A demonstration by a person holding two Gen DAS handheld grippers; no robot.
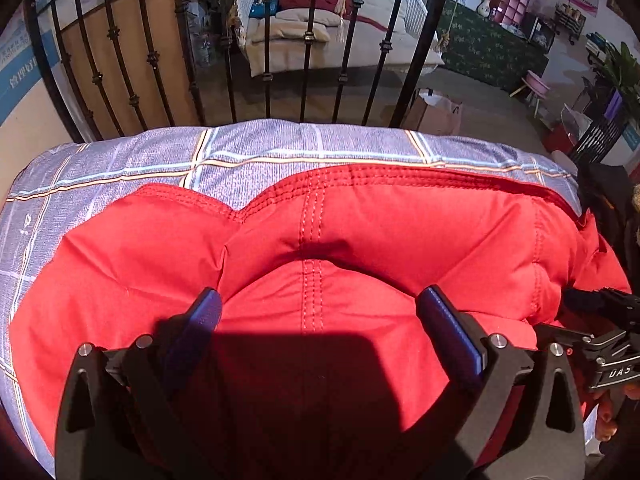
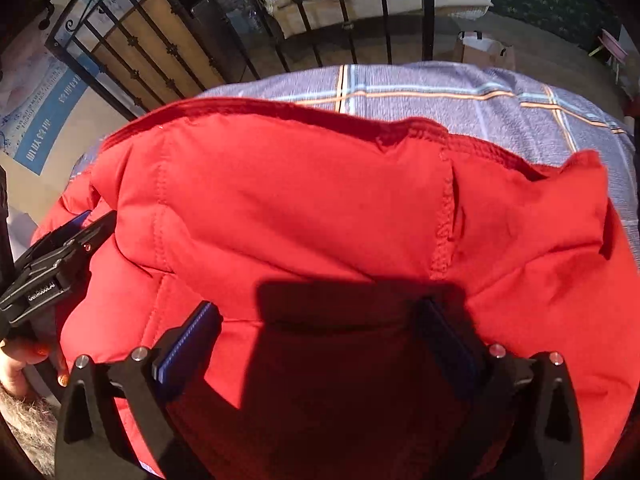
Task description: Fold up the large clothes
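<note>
A red padded jacket (image 1: 360, 232) lies spread on a bed with a blue-grey plaid sheet (image 1: 280, 148). My left gripper (image 1: 318, 304) is open, its blue-padded fingers wide apart just above the jacket's middle. My right gripper (image 2: 320, 312) is also open over the jacket (image 2: 300, 200), fingers wide apart, nothing between them. The right gripper's body shows at the right edge of the left wrist view (image 1: 608, 336). The left gripper's body shows at the left edge of the right wrist view (image 2: 56, 260). The jacket's near part is hidden under both grippers and their shadows.
A black iron bed rail (image 1: 308, 40) stands along the far edge of the bed, also in the right wrist view (image 2: 380, 8). Beyond it are a white swing seat with cushions (image 1: 328, 24), a paper bag (image 1: 436, 112) and a plant (image 1: 620, 68).
</note>
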